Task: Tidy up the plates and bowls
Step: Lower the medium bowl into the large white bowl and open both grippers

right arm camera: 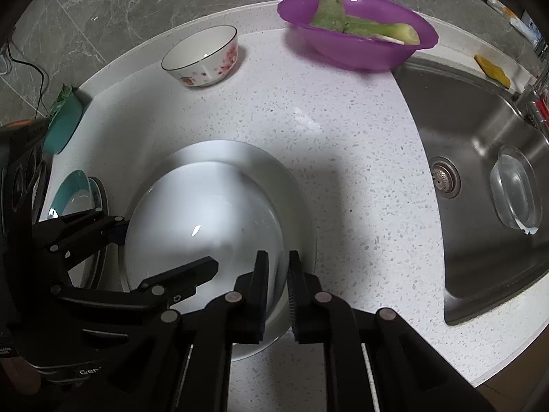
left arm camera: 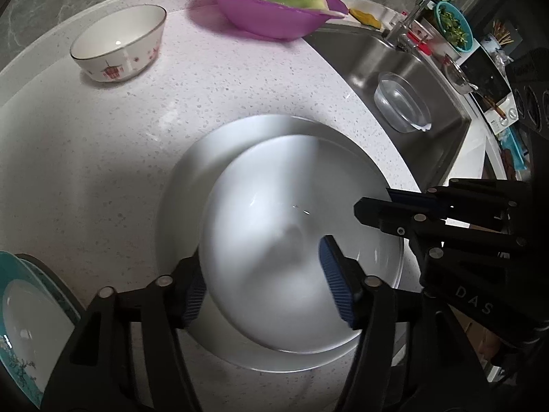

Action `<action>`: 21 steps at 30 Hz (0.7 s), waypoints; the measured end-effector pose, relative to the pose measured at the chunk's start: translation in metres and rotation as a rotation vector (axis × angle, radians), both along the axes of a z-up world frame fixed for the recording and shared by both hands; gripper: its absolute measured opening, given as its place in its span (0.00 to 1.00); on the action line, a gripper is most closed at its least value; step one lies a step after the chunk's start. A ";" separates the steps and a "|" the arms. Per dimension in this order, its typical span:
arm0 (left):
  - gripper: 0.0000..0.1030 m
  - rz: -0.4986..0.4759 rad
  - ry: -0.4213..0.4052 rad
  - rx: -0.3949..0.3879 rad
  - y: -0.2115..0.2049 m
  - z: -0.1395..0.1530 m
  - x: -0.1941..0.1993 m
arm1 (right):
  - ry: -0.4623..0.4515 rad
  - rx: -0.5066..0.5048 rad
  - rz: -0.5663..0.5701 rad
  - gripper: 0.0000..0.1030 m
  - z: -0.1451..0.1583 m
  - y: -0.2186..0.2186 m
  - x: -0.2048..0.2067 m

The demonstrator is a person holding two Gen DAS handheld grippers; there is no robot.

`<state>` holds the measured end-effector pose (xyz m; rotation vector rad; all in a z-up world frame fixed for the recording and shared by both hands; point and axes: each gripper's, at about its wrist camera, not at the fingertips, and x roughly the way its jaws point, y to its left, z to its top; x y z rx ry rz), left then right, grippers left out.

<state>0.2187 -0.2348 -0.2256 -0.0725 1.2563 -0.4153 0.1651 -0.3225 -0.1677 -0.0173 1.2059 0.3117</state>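
Observation:
A white bowl (left arm camera: 288, 240) (right arm camera: 202, 233) sits over a white plate (left arm camera: 182, 185) (right arm camera: 291, 178) on the speckled counter. My left gripper (left arm camera: 264, 281) straddles the bowl's left rim, one pad outside and one inside; whether it clamps is unclear. It also shows in the right wrist view (right arm camera: 164, 243). My right gripper (right arm camera: 278, 292) pinches the bowl's right rim, and it shows at the right in the left wrist view (left arm camera: 374, 202). A small flowered bowl (left arm camera: 120, 43) (right arm camera: 202, 56) stands at the back. A teal plate (left arm camera: 27, 319) (right arm camera: 73, 192) lies to the left.
A purple basin (left arm camera: 274, 10) (right arm camera: 357, 34) with green vegetable pieces stands at the back by the steel sink (left arm camera: 439, 158) (right arm camera: 480, 219). A clear glass bowl (left arm camera: 401, 103) (right arm camera: 514, 189) lies in the sink. A faucet (left arm camera: 415, 10) and clutter stand behind the sink.

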 end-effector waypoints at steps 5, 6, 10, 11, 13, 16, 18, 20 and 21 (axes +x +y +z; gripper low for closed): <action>0.77 -0.018 -0.002 -0.019 0.001 0.006 -0.003 | -0.021 0.026 -0.018 0.13 0.009 -0.005 -0.001; 0.82 -0.023 -0.001 -0.021 0.000 0.007 -0.004 | -0.025 0.034 -0.021 0.13 0.012 -0.006 -0.001; 1.00 -0.027 -0.005 -0.052 0.004 0.020 -0.011 | -0.068 0.094 -0.039 0.57 0.030 -0.013 -0.005; 1.00 -0.023 -0.010 -0.056 0.007 0.026 -0.013 | -0.088 0.107 -0.047 0.77 0.036 -0.016 -0.006; 1.00 -0.015 -0.019 -0.067 0.013 0.038 -0.016 | -0.123 0.128 -0.048 0.87 0.050 -0.021 -0.006; 1.00 -0.010 -0.052 -0.098 0.026 0.061 -0.018 | -0.130 0.164 -0.041 0.90 0.067 -0.027 0.000; 1.00 0.002 -0.099 -0.120 0.046 0.082 -0.014 | -0.140 0.215 -0.047 0.91 0.079 -0.032 0.005; 1.00 0.017 -0.150 -0.117 0.069 0.102 -0.001 | -0.167 0.279 -0.054 0.93 0.095 -0.034 0.011; 1.00 0.034 -0.189 -0.089 0.082 0.112 0.008 | -0.177 0.312 -0.057 0.93 0.102 -0.034 0.015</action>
